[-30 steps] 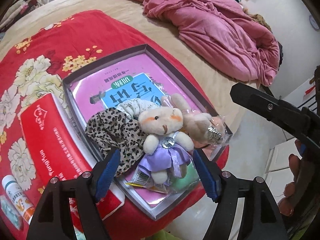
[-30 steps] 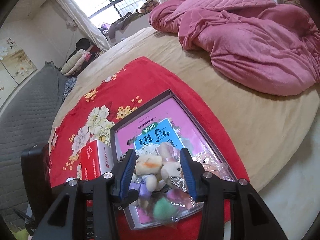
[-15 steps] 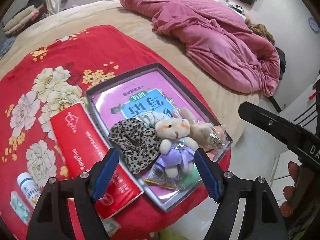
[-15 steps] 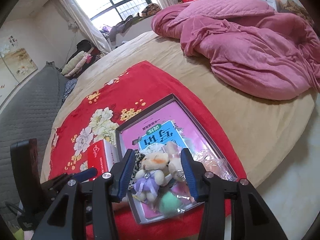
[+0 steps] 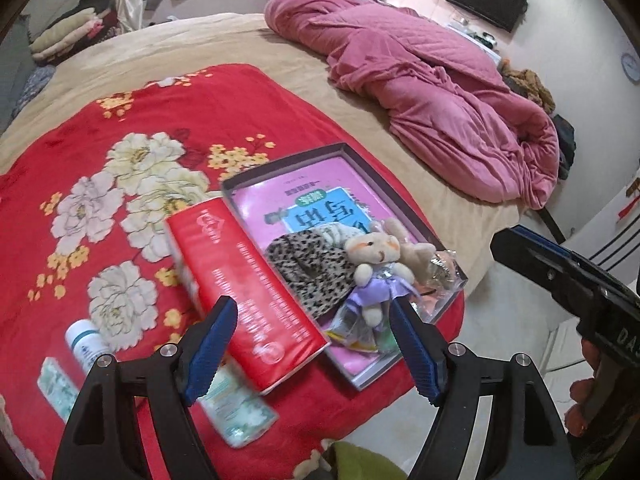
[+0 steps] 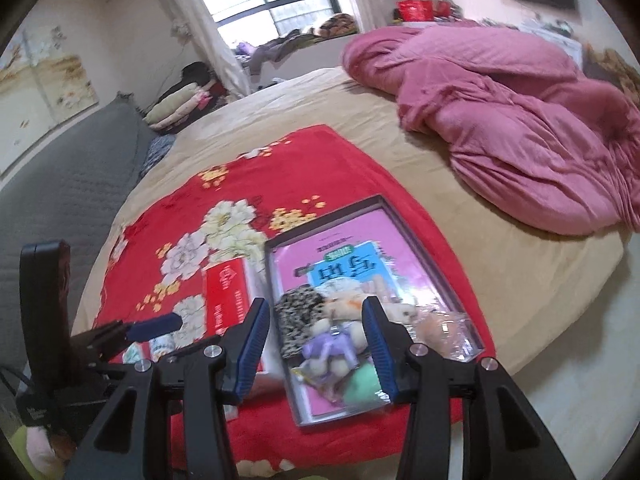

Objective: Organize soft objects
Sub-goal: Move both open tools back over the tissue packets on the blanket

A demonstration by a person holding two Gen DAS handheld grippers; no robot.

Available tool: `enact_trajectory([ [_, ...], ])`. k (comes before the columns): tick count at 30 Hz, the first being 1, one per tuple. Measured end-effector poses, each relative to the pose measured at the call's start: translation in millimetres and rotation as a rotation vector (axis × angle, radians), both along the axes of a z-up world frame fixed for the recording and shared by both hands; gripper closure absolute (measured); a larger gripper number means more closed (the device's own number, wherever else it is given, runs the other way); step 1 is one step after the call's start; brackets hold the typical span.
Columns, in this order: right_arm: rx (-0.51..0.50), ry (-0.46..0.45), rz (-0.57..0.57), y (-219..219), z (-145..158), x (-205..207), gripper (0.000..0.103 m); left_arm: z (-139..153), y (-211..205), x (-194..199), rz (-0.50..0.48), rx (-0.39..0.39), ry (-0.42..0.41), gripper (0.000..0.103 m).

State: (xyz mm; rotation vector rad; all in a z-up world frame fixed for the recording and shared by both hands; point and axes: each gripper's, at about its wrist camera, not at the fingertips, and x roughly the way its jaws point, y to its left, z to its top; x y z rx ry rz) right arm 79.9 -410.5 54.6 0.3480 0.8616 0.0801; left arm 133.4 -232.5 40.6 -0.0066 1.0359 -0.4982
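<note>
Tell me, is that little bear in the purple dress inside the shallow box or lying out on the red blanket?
Inside. The bear lies within the box walls, on the pink book.

Right gripper (image 6: 316,344) jaws apart and empty above tray (image 6: 440,276), plush bear (image 6: 336,344), leopard-print cloth (image 6: 296,316)

Ahead of my left tongs (image 5: 312,350) a shallow tray (image 5: 404,196) sits on a blanket (image 5: 120,128) spread on the bed (image 5: 248,44). In the tray lies a booklet (image 5: 320,200), with a bear (image 5: 376,264) and a patterned cloth (image 5: 312,268) on its near end. A carton (image 5: 248,280) lies left of the tray; a quilt (image 5: 432,92) lies beyond, to the right.
</note>
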Motion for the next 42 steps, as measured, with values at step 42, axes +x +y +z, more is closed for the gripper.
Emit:
enact_trajectory([
  [42,-0.159,0.268,0.365,208.1,-123.2,-11.0,0.055,-99.0,282.2,-51.3,0.5,-0.046,0.193,0.024],
])
